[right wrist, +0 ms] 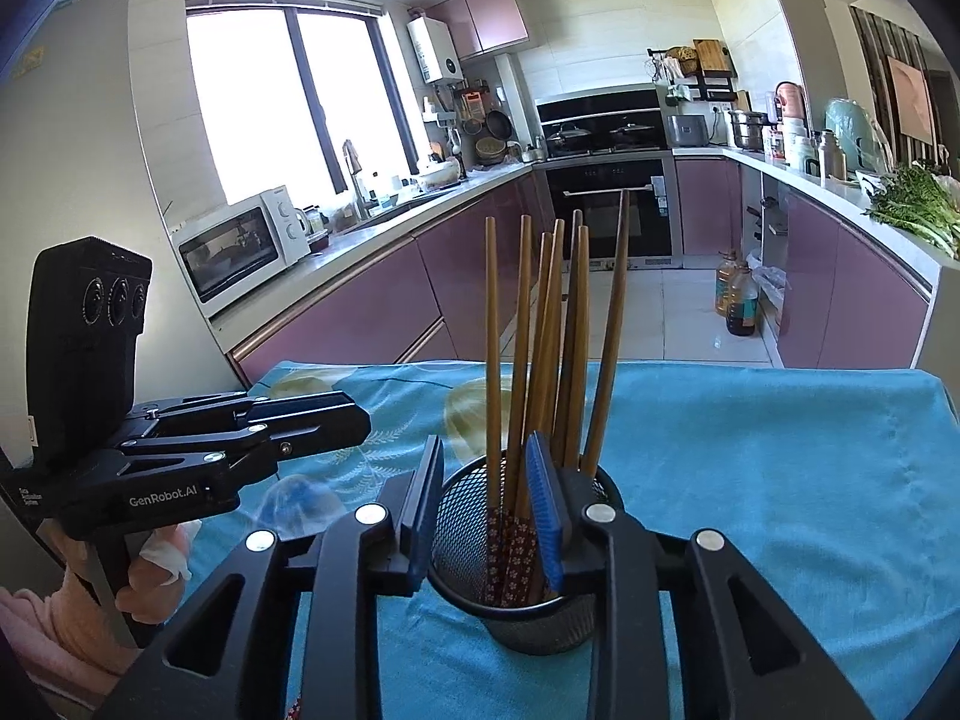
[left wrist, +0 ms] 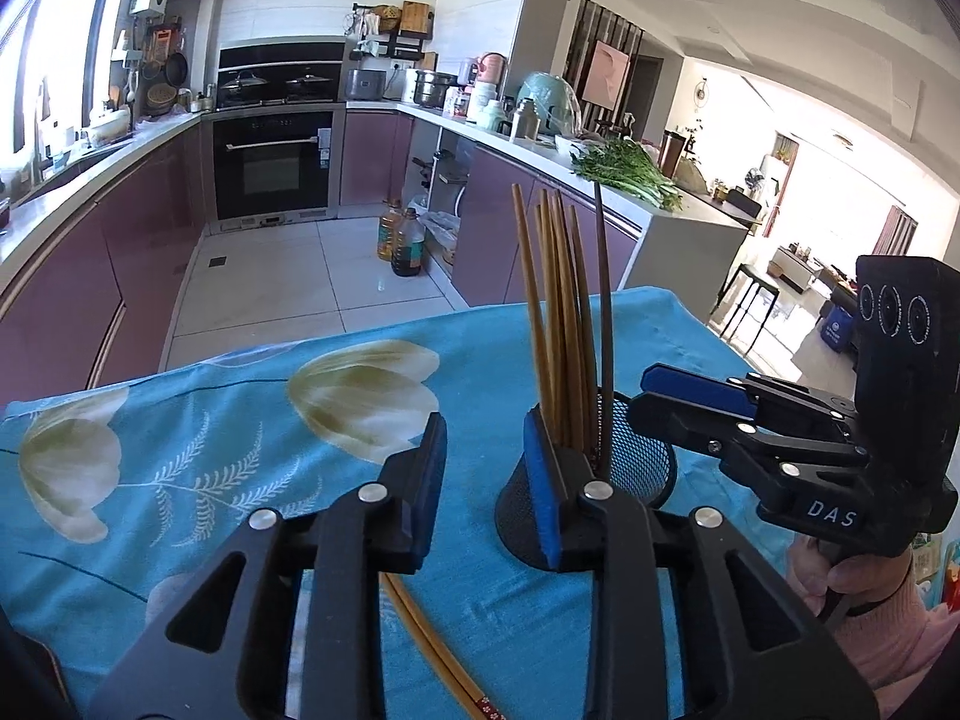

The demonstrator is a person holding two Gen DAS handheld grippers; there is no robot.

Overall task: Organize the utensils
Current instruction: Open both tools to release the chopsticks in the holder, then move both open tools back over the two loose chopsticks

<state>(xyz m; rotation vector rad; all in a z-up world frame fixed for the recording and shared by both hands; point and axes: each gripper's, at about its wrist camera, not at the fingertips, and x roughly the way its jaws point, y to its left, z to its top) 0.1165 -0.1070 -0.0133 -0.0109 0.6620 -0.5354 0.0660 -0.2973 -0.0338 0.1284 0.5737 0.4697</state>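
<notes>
A black mesh cup (right wrist: 474, 516) stands on the blue flowered cloth (right wrist: 750, 480) with several wooden chopsticks (right wrist: 543, 324) upright in it. My right gripper (right wrist: 485, 480) is open at the cup's near rim; its pads press on nothing, and one chopstick shows in the gap. In the left wrist view the cup (left wrist: 642, 468) sits behind my right finger and the right gripper (left wrist: 645, 393) hovers over its far rim. My left gripper (left wrist: 486, 450) is open and empty, left of the cup. A loose pair of chopsticks (left wrist: 432, 648) lies on the cloth beneath it. The left gripper (right wrist: 354, 414) also shows in the right wrist view.
The cloth-covered table (left wrist: 180, 420) ends at a tiled kitchen floor (left wrist: 270, 282). Purple cabinets (right wrist: 372, 300) run along the left, an oven (left wrist: 273, 165) at the back. Oil bottles (left wrist: 402, 240) stand on the floor. A person's hand (left wrist: 840, 576) in a pink sleeve holds the right gripper.
</notes>
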